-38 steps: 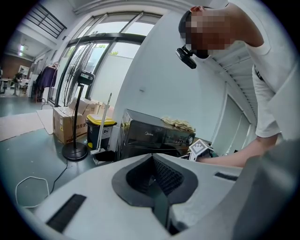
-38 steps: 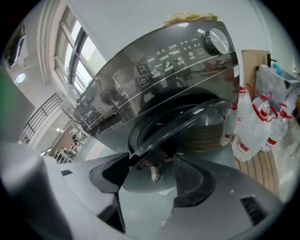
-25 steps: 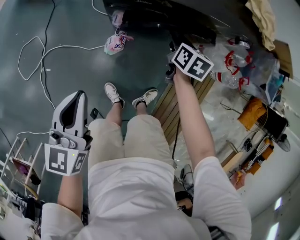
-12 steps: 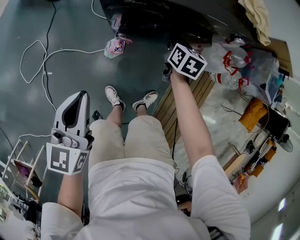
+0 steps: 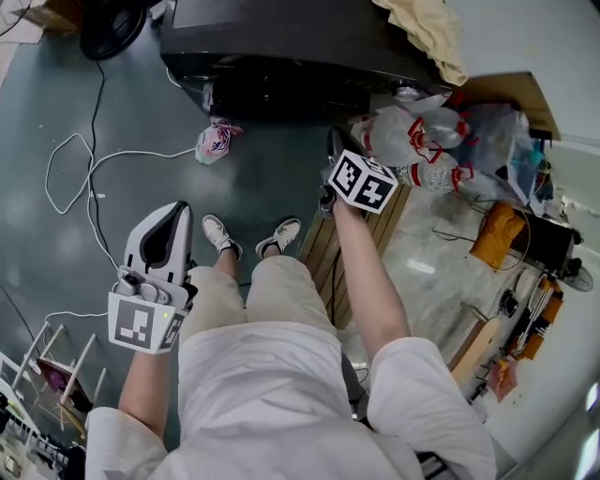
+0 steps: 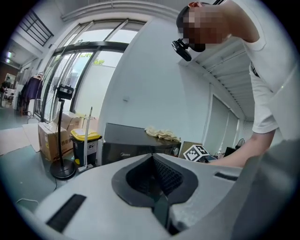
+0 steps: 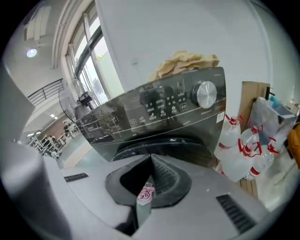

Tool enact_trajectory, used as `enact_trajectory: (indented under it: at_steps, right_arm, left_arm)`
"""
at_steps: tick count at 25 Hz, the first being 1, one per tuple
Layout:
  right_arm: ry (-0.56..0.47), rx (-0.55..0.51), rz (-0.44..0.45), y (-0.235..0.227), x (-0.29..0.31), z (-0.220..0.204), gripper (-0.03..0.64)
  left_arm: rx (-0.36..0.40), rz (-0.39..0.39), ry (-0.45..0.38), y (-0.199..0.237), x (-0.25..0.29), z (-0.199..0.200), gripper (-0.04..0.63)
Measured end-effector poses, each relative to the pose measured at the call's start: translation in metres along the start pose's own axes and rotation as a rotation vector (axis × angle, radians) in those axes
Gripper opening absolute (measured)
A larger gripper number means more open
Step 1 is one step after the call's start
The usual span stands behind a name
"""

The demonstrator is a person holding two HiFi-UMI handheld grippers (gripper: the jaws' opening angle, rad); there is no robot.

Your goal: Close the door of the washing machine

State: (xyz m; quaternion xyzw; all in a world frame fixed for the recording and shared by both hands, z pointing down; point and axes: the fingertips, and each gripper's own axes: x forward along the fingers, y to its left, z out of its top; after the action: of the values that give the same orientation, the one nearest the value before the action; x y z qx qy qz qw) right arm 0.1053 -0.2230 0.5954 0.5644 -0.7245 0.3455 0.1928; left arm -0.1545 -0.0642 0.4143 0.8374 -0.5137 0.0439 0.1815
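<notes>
- Washer (image 5: 281,47): dark, at the far end of the floor. Its round door (image 7: 164,146), below the control panel, looks shut flat against the front.
- Writing: a small logo (image 6: 124,157) on the front seems to read "Midea". The panel print beside the knob (image 7: 206,93) is too small to read.
- Right gripper (image 7: 151,157): in front of the door, not touching it. Its jaws have just been closing and now meet, with nothing between them.
- Left gripper (image 6: 152,155): near left, well apart from the washer, jaws together and empty.
- Around: a cloth (image 5: 422,28) lies on the washer top, red-labelled bottles (image 5: 412,141) stand just right of the washer, and a pink bag (image 5: 214,141) lies on the floor before it.
</notes>
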Motion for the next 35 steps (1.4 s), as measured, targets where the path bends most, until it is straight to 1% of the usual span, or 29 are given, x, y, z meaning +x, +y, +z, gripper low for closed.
enact_trajectory:
  at_steps: [2, 5, 9, 14, 17, 20, 24, 27, 32, 35]
  right_arm:
    - [-0.021, 0.003, 0.018, -0.007, -0.030, 0.008, -0.003]
    - [-0.061, 0.034, 0.034, -0.019, -0.073, 0.023, -0.003]
    - [-0.133, 0.078, 0.034, -0.042, -0.127, 0.049, -0.003]
    - [-0.218, 0.086, 0.037, -0.067, -0.186, 0.088, -0.003]
    - [-0.285, 0.072, 0.041, -0.075, -0.216, 0.119, -0.003]
    - [-0.361, 0.022, 0.062, -0.068, -0.243, 0.155, -0.003]
    - [-0.449, -0.111, 0.108, -0.043, -0.273, 0.201, -0.003]
    - [-0.532, -0.175, 0.135, -0.024, -0.301, 0.232, -0.003]
    - [-0.647, -0.258, 0.169, 0.005, -0.350, 0.266, -0.003]
    - [-0.711, -0.311, 0.164, 0.016, -0.380, 0.278, -0.003]
  left_arm:
    - [0.029, -0.020, -0.016, -0.017, 0.006, 0.016, 0.005]
    - [0.078, -0.036, -0.046, -0.035, 0.013, 0.046, 0.005]
    - [0.171, -0.065, -0.097, -0.062, 0.017, 0.090, 0.005]
    - [0.212, -0.048, -0.156, -0.088, 0.010, 0.130, 0.005]
    - [0.242, -0.038, -0.189, -0.102, 0.004, 0.151, 0.005]
    - [0.262, -0.017, -0.229, -0.109, -0.004, 0.174, 0.005]
    - [0.289, 0.011, -0.277, -0.113, -0.017, 0.200, 0.005]
    - [0.296, 0.040, -0.314, -0.112, -0.030, 0.216, 0.005]
    - [0.307, 0.089, -0.372, -0.103, -0.056, 0.242, 0.005]
    - [0.311, 0.121, -0.406, -0.095, -0.071, 0.253, 0.005]
